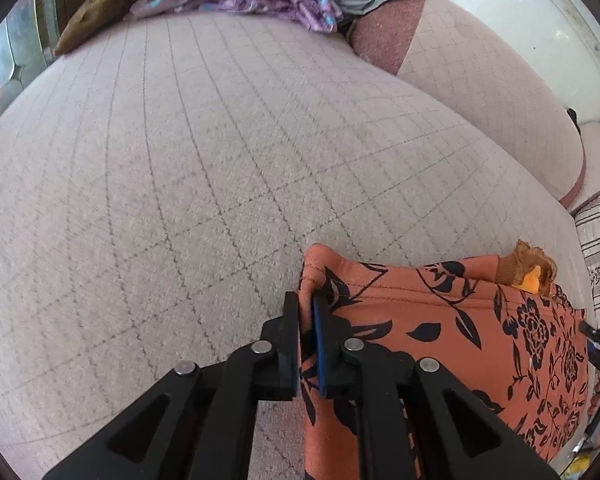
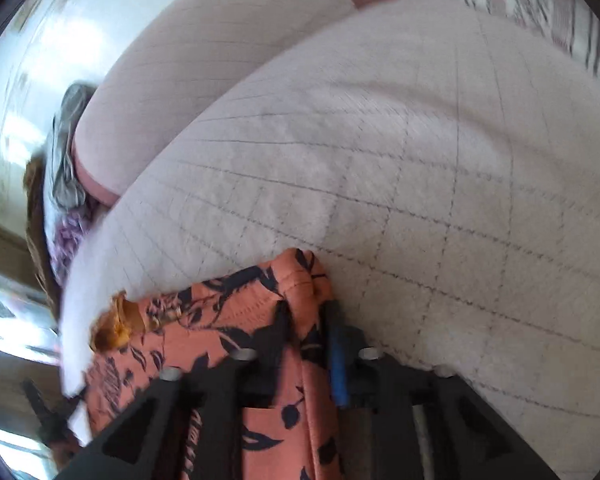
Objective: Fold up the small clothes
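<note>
The small orange cloth with black flowers [image 1: 440,320] is held up over the near edge of the pink quilted cushion [image 1: 220,160]. One top corner is pinched by the left gripper [image 1: 306,320], its fingers pressed together on the hem. The other corner is pinched by the right gripper [image 2: 306,320]. It is probably held this way so the cloth hangs flat before being laid down and folded.

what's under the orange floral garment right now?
The orange floral garment hangs from both grippers, left gripper and right gripper. Beyond its top edge shows the quilted pink cushion. Whatever lies directly beneath the cloth is covered.
</note>
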Tool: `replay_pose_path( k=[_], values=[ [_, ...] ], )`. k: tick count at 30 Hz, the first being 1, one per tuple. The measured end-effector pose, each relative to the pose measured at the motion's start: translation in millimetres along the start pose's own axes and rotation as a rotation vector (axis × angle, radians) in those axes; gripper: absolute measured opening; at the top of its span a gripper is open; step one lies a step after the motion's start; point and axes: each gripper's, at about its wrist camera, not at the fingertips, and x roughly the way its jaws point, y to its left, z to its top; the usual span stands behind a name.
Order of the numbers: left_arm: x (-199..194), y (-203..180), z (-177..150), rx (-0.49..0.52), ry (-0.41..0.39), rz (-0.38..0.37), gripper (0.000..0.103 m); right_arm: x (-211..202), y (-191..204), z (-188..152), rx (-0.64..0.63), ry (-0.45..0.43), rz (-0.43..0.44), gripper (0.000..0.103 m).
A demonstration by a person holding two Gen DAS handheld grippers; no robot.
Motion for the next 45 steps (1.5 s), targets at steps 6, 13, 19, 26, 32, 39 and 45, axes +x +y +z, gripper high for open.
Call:
replay_pose_path(
  k=[6, 13, 19, 26, 32, 39, 45],
  values=[
    [-64, -11, -35, 0.093, -0.115, 0.001, 0.016, -74, 8, -43, -0.036, -0.116, 0.030, 0.071],
    [-100, -22, -115, 0.155, -0.121, -0.042, 0.027, -95, 35, -152, -0.059, 0.004, 0.296, 0.072],
    [-83, -8, -136, 0.087, -0.074, 0.032, 0.032, -90, -15, -182, 0.219, -0.051, 0.255, 0.069],
    [-96, -50, -138, 0.174, -0.114, 0.043, 0.052, -107, -47, -231, 0.409, -0.093, 0.307, 0.091],
    [-86, -100, -141, 0.203, -0.088, 0.014, 0.057, -79, -46, -200, 0.479, -0.117, 0.381, 0.089],
    [-73, -145, -143, 0.241, -0.050, 0.028, 0.057, -54, -30, -174, 0.440, -0.127, 0.279, 0.043],
    [-62, -155, -140, 0.252, -0.032, 0.044, 0.057, -58, -32, -173, 0.395, -0.150, 0.270, 0.064]
  ],
)
